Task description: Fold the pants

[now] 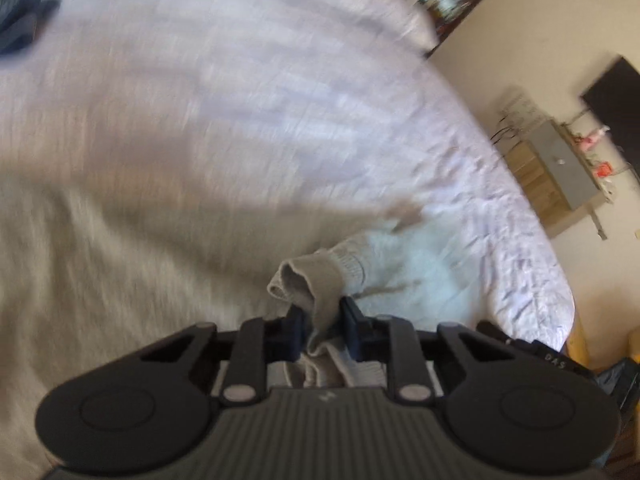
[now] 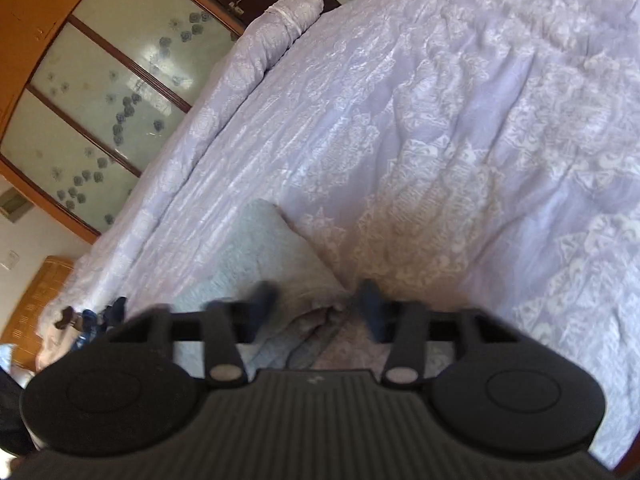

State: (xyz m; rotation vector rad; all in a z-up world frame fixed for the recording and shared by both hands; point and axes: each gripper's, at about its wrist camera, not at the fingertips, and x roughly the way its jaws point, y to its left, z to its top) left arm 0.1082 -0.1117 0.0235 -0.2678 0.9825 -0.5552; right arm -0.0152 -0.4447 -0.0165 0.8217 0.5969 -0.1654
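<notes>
Light grey pants (image 1: 120, 240) spread over a lilac patterned bedspread (image 1: 280, 80); the left wrist view is blurred by motion. My left gripper (image 1: 322, 316) is shut on a ribbed cuff (image 1: 316, 280) of the pants, which bunches up between the fingers. In the right wrist view my right gripper (image 2: 316, 300) stands open over a folded part of the grey pants (image 2: 272, 248), with cloth lying between and under its fingers. The fingers do not pinch the cloth.
The bedspread (image 2: 440, 140) covers the whole bed, with a rolled pillow (image 2: 280, 24) at its far edge. A wooden wardrobe with frosted glass doors (image 2: 100, 100) stands beyond. A wooden cabinet (image 1: 556, 168) and dark screen (image 1: 616, 104) line the wall past the bed's edge.
</notes>
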